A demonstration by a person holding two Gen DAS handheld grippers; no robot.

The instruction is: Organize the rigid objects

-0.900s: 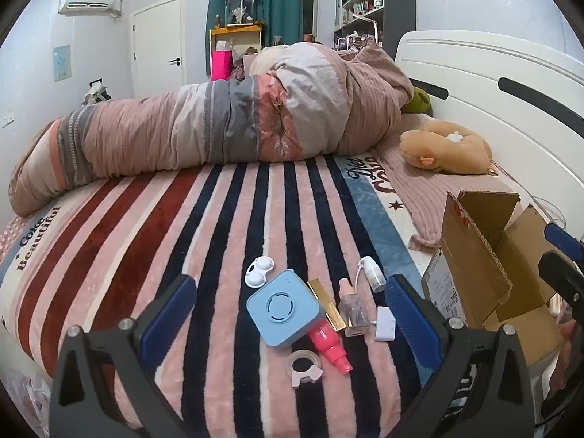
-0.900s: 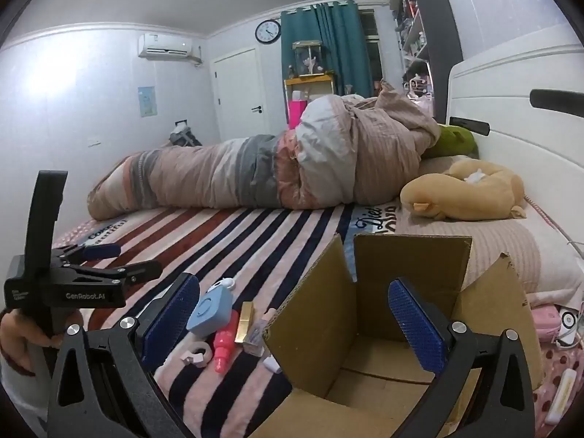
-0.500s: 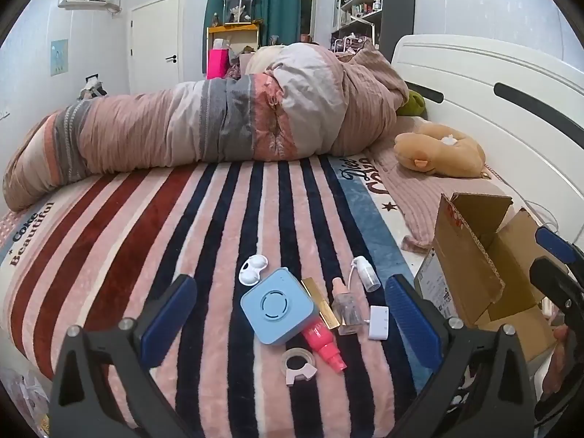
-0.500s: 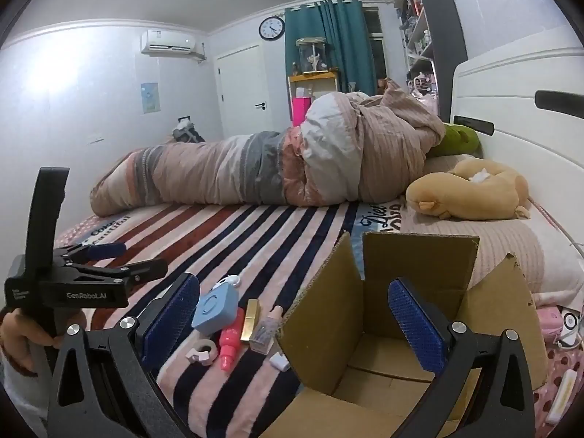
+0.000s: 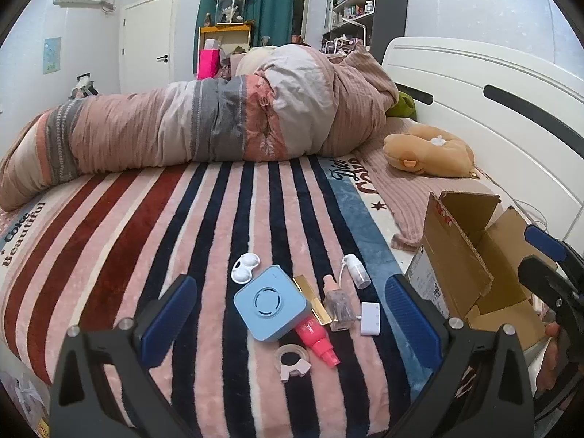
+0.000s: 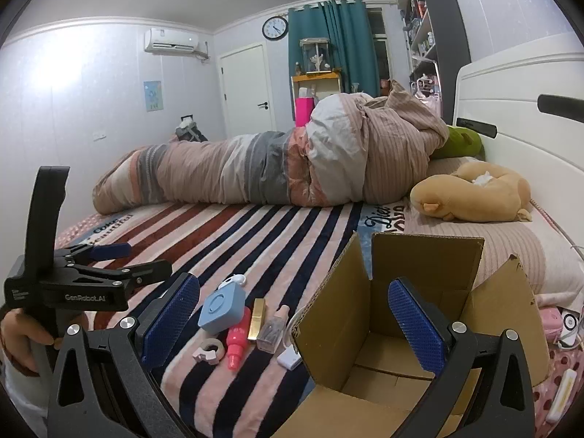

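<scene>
**Small items clustered at the blanket's near edge, open box to their right**

The things I am to sort lie bunched together on the striped blanket (image 5: pixel 153 226), close to its near edge. The blue square device (image 5: pixel 269 308) sits in the middle, with the white contact-lens case (image 5: pixel 245 267) just behind it and the pink bottle (image 5: pixel 317 339) poking out from under its near right corner. A gold bar (image 5: pixel 312 299) lies against the blue device's right side; the clear perfume bottle (image 5: pixel 338 304) is just right of that, then the small clear vial (image 5: pixel 357 275) and the white adapter (image 5: pixel 369 318). The tape ring (image 5: pixel 292 361) lies nearest the edge, apart from the rest.

The cardboard box (image 6: pixel 430 281) stands open just right of the cluster, its left flap raised like a wall beside the adapter.

My left gripper (image 5: pixel 288 321) is spread wide, empty, with the cluster between its pads and clear of them. My right gripper (image 6: pixel 292 323) is equally wide and empty, straddling the box's left flap.

Beyond the cluster the blanket runs bare up to the rolled duvet (image 5: pixel 204 124). A plush toy (image 5: pixel 430 155) lies by the headboard (image 5: pixel 474 84).
</scene>
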